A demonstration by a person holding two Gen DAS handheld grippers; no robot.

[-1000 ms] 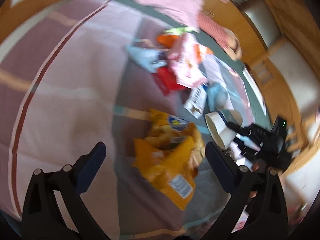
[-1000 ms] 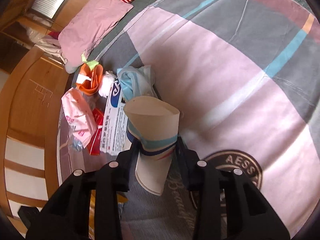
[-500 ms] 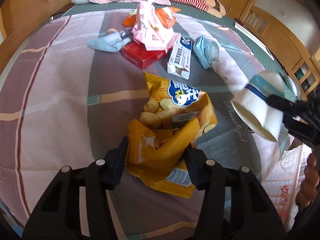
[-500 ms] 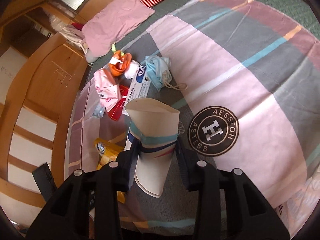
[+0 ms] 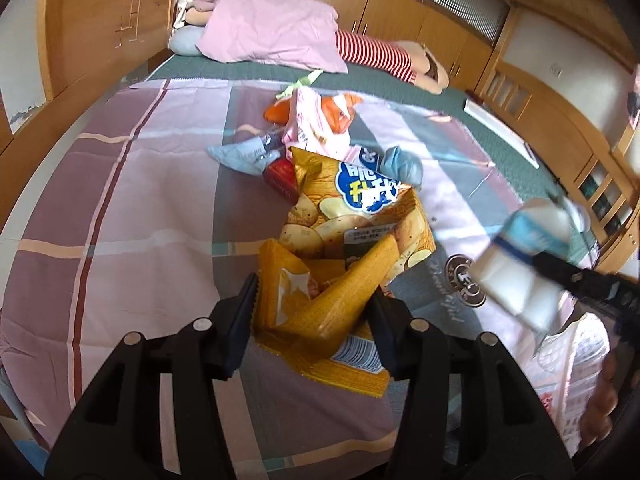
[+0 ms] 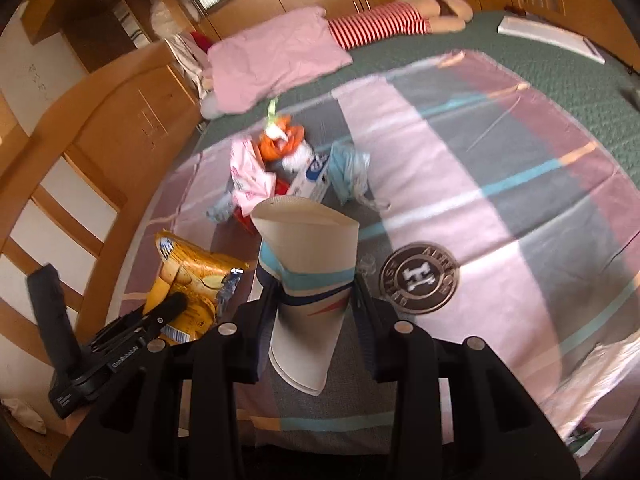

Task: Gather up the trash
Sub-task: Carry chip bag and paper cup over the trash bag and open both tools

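Observation:
A crumpled yellow chip bag (image 5: pixel 344 264) is lifted off the striped bedspread, and my left gripper (image 5: pixel 314 312) is shut on its lower end. The same bag (image 6: pixel 192 284) shows at the left of the right wrist view, with the left gripper (image 6: pixel 168 312) on it. A squashed white paper cup with blue bands (image 6: pixel 306 280) is pinched in my right gripper (image 6: pixel 312 312). That cup (image 5: pixel 524 268) appears blurred at the right of the left wrist view. More litter lies in a pile (image 5: pixel 316 136) farther up the bed: a pink wrapper, an orange wrapper, a red pack, a white box.
A pink pillow (image 5: pixel 272 36) and a red-striped cushion (image 5: pixel 372 56) lie at the head of the bed. Wooden cabinets (image 5: pixel 400 12) line the walls. A white plastic bag (image 5: pixel 576 364) hangs at the lower right beside a hand. A book (image 6: pixel 548 32) rests at the bed's far right.
My left gripper went from wide open to shut on the chip bag and raised it. The right gripper rose and rolled with the cup still in it.

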